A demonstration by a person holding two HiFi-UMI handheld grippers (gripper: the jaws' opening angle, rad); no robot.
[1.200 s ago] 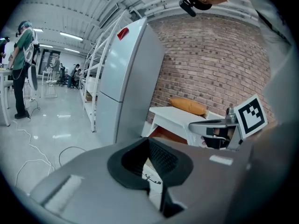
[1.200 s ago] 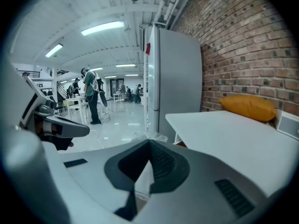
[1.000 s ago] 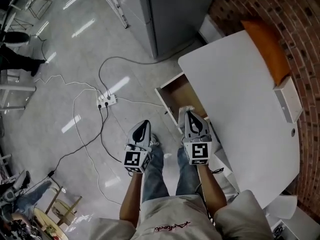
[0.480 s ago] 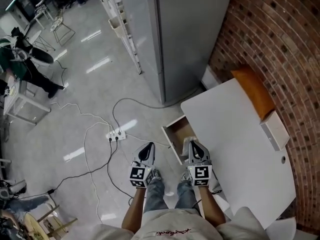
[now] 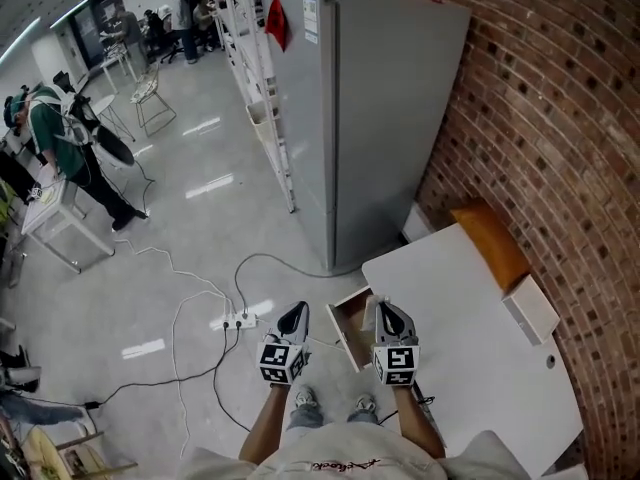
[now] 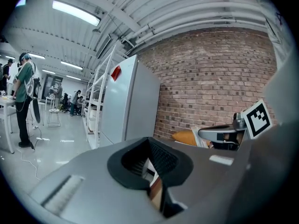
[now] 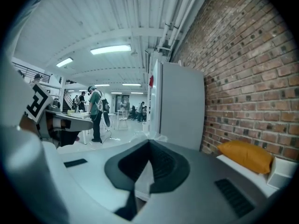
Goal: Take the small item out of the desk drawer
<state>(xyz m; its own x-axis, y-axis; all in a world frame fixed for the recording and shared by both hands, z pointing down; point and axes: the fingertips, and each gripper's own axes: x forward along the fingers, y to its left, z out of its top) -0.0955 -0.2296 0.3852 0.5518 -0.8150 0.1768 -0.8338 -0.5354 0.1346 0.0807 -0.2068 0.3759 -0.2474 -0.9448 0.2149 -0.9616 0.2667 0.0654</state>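
Small item (image 7: 148, 136) is in the right tongs (image 7: 149, 143): crinkly, clear-and-white, sticking out past the tips. Those tongs are clenched on it and point roughly level, out of the drawer (image 5: 352, 318); head view puts them over the drawer's right edge, by the tabletop (image 5: 470, 368) corner.

Left tongs (image 6: 149, 140): tips together, nothing gripped. They sit beside the right pair, off the drawer's left side, above the floor (image 5: 180, 238). Both marker cubes (image 5: 280, 360) face up at the head camera. Shoes (image 5: 305, 398) show directly below, between the arms.

Drawer is pulled open, brown inside. I cannot tell whether anything lies in it.

Tabletop is white and mostly bare. At its far end, against the brick wall (image 5: 560, 148), lie an orange cushion (image 5: 490, 243) and a white box (image 5: 530, 308) next to it.

On the floor left of the drawer: power strip (image 5: 240, 320) with cables (image 5: 190, 308) looping away.

A tall grey cabinet (image 5: 380, 118) stands past the tabletop, against the same wall, with a white rack (image 5: 265, 98) on its left.

Far left, a person in a green top (image 5: 60, 138) stands at a small white table (image 5: 50, 208). More people are at the back of the room, too small to make out.
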